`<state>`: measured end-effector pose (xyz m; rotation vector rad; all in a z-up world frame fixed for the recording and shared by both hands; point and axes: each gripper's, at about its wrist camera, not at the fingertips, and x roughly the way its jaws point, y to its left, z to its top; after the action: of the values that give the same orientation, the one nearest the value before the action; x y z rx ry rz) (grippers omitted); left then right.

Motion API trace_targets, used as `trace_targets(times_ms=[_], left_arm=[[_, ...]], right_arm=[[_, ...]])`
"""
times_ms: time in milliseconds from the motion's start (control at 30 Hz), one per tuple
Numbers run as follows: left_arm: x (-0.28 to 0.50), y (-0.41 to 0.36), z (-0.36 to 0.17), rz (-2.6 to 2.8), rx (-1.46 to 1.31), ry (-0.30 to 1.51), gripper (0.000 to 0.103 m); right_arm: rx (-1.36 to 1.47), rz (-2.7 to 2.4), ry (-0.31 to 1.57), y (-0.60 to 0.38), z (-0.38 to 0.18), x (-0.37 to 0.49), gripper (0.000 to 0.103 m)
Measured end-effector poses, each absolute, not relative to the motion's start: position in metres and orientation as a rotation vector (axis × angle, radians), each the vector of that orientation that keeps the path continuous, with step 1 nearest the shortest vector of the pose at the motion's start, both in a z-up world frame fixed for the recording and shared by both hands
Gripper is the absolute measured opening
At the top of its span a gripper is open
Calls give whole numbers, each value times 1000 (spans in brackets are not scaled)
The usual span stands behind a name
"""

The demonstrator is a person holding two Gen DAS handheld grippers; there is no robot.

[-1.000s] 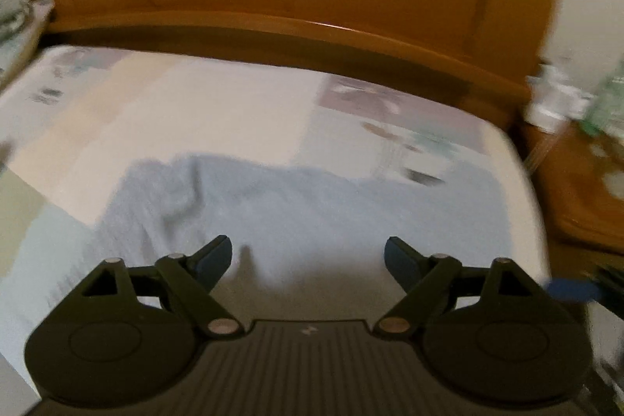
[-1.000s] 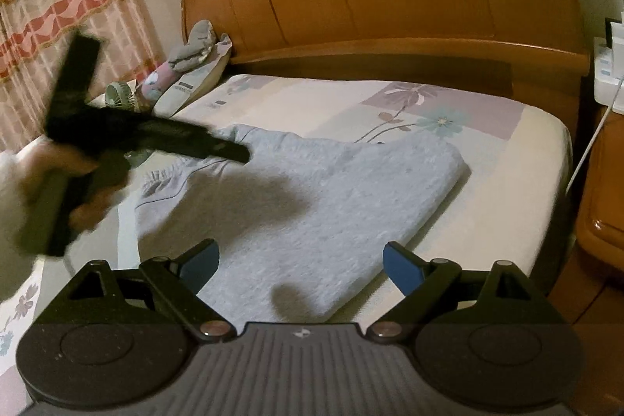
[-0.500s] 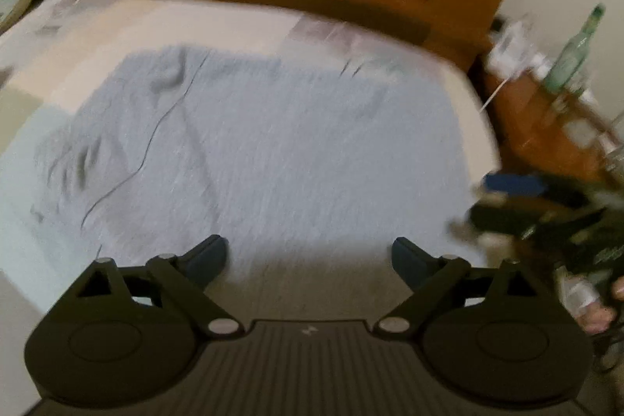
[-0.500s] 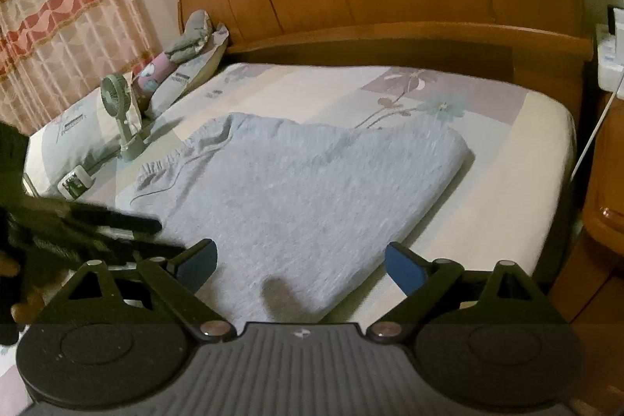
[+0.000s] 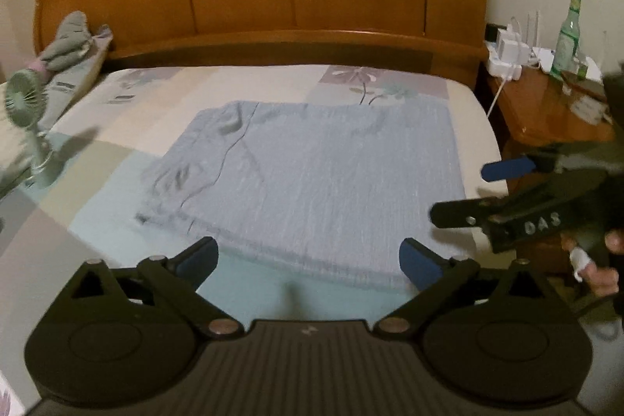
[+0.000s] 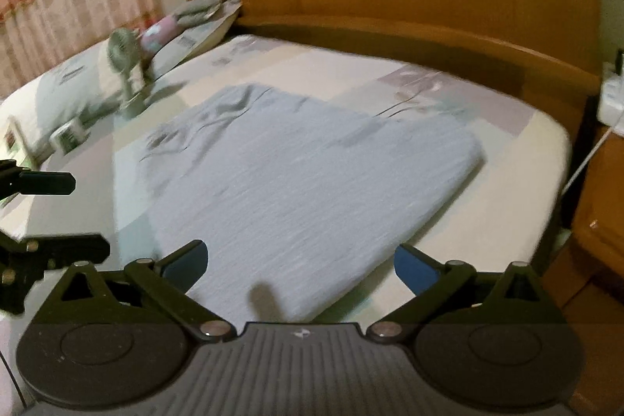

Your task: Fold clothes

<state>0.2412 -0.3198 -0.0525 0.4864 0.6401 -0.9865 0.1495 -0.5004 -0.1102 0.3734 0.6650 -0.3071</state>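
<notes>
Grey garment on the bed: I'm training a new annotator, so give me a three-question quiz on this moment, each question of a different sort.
1. True or false: the left gripper is clamped on the grey garment.
2. Which item stands on the bedside table? A) green bottle B) small fan C) pillow
3. Fill in: the right gripper has its jaws ____.

Key
1. False; it hovers open, holding nothing.
2. A; the fan stands on the bed.
3. open
</notes>
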Motion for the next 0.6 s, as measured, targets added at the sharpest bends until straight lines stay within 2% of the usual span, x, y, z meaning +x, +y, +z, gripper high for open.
trace_targets(times_ms=[167,433,600], left_arm=[[226,-282,-61,-948,390,675,99],[224,-247,-67,-822,329,624,100],[229,-237,-72,-782,314,630,100]], right_arm=[[336,-216,712,-473,-112,160,103],[277,-190,810,-451,-122,164,103],[250,-178,752,-446,-100,163,103]])
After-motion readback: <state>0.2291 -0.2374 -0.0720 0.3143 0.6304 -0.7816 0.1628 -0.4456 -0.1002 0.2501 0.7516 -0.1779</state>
